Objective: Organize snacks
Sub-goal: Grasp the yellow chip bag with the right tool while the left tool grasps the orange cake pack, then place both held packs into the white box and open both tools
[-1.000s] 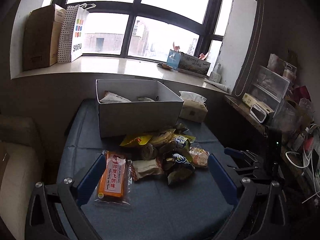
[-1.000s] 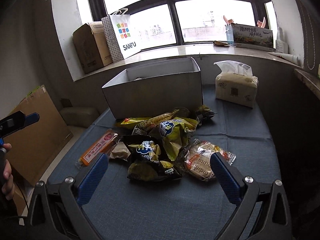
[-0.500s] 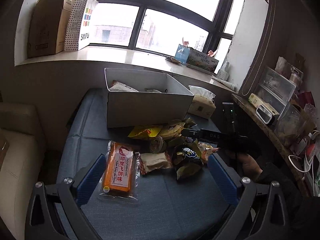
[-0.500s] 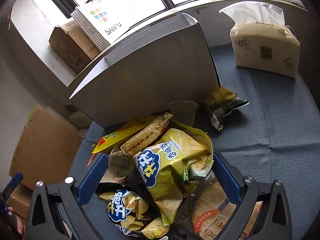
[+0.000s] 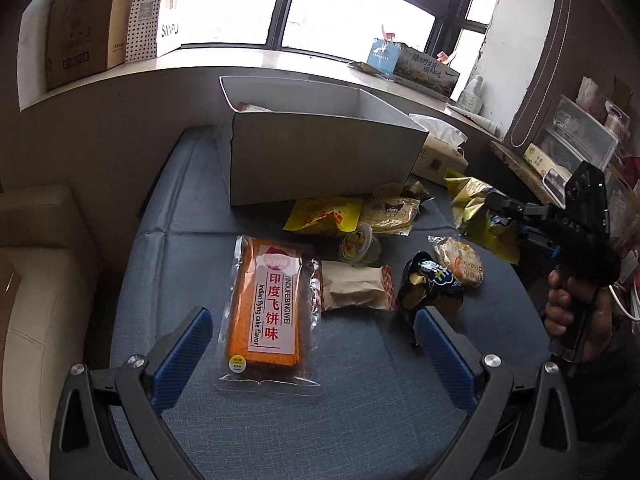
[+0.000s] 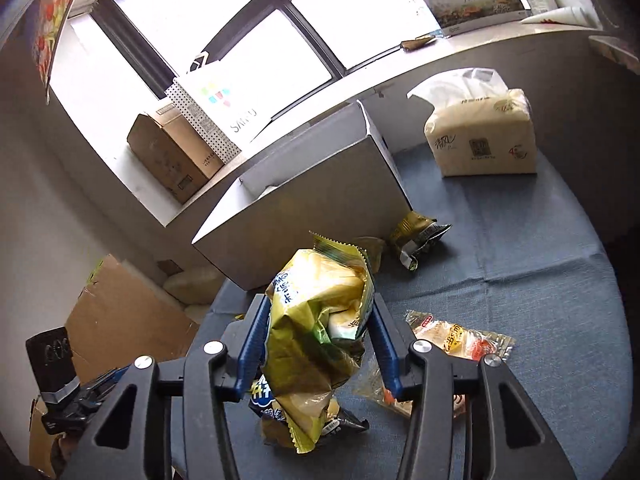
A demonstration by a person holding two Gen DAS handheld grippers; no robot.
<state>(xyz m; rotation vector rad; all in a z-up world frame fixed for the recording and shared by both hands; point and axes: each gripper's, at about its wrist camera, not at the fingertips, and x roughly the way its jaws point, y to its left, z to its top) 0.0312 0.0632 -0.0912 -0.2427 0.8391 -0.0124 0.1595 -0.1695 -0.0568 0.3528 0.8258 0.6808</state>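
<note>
- Left wrist view: your left gripper [image 5: 310,354] has dropped toward the surface [image 5: 360,420] and hangs released, jaws wide, straddling the orange cake pack [image 5: 266,306]. Nothing gripped. Pack label reads "YINDUFEIBINGWEI" and "Indian flying cake flavor". The yellow chip bag [image 5: 478,216] is gone from the pile and now sits in your right gripper [image 5: 494,210], off the surface at right. The white box [image 5: 320,168] stands behind the pile; the paper bag on the sill reads "SANFU".
- Right wrist view: right gripper [image 6: 318,344] jaws have just been closing and are now clenched on the yellow chip bag [image 6: 316,320], which crumples between the pads. Pick looks done; next is probably the white box [image 6: 304,216]. The tissue pack [image 6: 482,136] stands right of it; its print is too small to read.
</note>
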